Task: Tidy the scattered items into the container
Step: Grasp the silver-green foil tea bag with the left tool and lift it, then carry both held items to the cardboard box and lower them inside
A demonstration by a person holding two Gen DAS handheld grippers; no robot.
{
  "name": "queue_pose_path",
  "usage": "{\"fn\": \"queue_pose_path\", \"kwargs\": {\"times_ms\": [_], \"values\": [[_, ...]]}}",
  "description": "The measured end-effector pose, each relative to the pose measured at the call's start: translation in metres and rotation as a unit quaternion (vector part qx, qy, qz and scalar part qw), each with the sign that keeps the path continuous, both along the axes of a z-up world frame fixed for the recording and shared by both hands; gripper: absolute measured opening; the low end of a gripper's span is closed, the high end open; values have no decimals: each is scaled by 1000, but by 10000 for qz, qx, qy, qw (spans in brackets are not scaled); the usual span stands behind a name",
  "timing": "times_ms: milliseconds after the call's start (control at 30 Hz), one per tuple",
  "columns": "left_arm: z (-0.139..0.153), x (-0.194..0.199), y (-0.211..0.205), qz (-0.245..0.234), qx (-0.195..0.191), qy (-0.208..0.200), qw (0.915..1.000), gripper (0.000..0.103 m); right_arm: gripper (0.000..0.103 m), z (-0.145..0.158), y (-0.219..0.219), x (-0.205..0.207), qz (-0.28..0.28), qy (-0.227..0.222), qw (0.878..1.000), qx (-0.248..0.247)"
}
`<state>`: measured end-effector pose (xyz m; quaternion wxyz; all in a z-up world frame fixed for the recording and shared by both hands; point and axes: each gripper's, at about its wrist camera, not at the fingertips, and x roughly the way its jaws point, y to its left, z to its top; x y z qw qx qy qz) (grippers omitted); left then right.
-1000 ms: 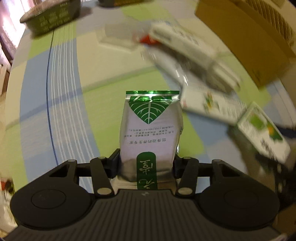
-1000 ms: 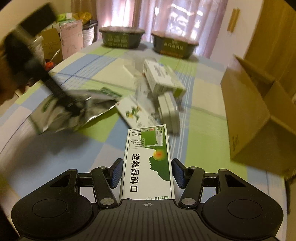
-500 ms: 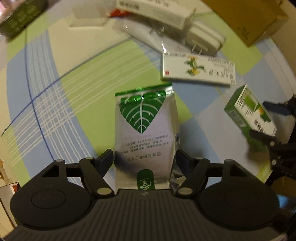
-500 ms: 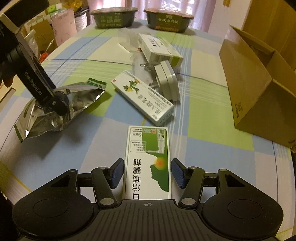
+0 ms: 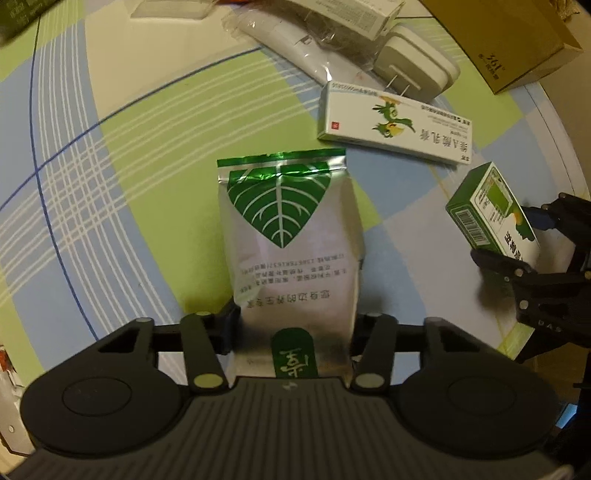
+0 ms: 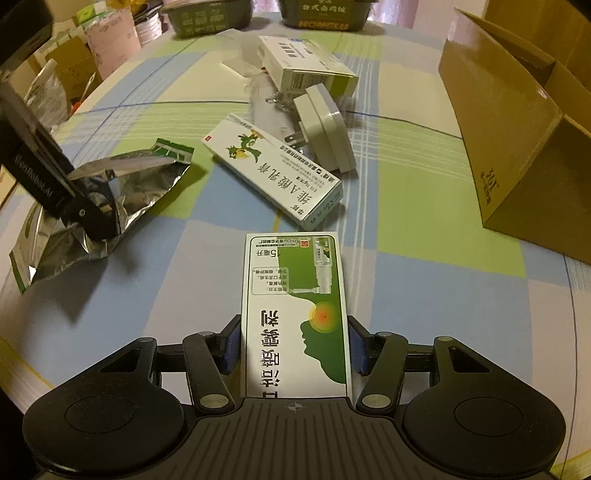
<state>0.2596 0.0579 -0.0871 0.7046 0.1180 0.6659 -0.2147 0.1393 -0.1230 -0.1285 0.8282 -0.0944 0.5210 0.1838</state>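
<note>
Left wrist view first: my left gripper (image 5: pixel 293 328) has its jaws closed on the lower end of a silver pouch (image 5: pixel 291 243) with a green leaf printed on it, and the pouch sticks out ahead over the checked tablecloth (image 5: pixel 110 155). Beyond it lies a long white box (image 5: pixel 395 127) with a green bird picture, flat on the cloth, and just past that a white plug adapter (image 5: pixel 413 68), prongs pointing my way. At the right edge I see my right gripper (image 5: pixel 517 243) holding a green and white box (image 5: pixel 495 214) (a barcode shows on its end).

From the right wrist camera, the right gripper (image 6: pixel 293 343) has its jaws pressed against both long sides of that green and white box (image 6: pixel 295 314), which points forward above the cloth. The left gripper (image 6: pixel 88 206) appears at the left with the crumpled pouch (image 6: pixel 122 184) pinched in it. The long white box (image 6: pixel 273 173) lies ahead, touching the plug adapter (image 6: pixel 325 125); another white carton (image 6: pixel 306 62) sits further back. The cardboard box (image 6: pixel 509 122) stands open at the right, well apart from both held items. Two dark trays (image 6: pixel 325 14) sit at the far edge.
</note>
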Motion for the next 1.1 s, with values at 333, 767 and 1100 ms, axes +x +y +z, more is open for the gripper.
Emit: {"fn": "queue_pose_path", "kwargs": {"times_ms": [333,767,1100], "values": [[44,-27,6,310,-70,-502,9982,40,58,36,-15,-12,-139,-302,9993,175],[124,-37,-52,-2,-311,-1111,9933,40,58,104,-60,-23,-606,-924,9932,375],[165,-16,-148,-546,-560,-1414,9869,40,58,151,-130,3,-1142,-1313,9828,625]]}}
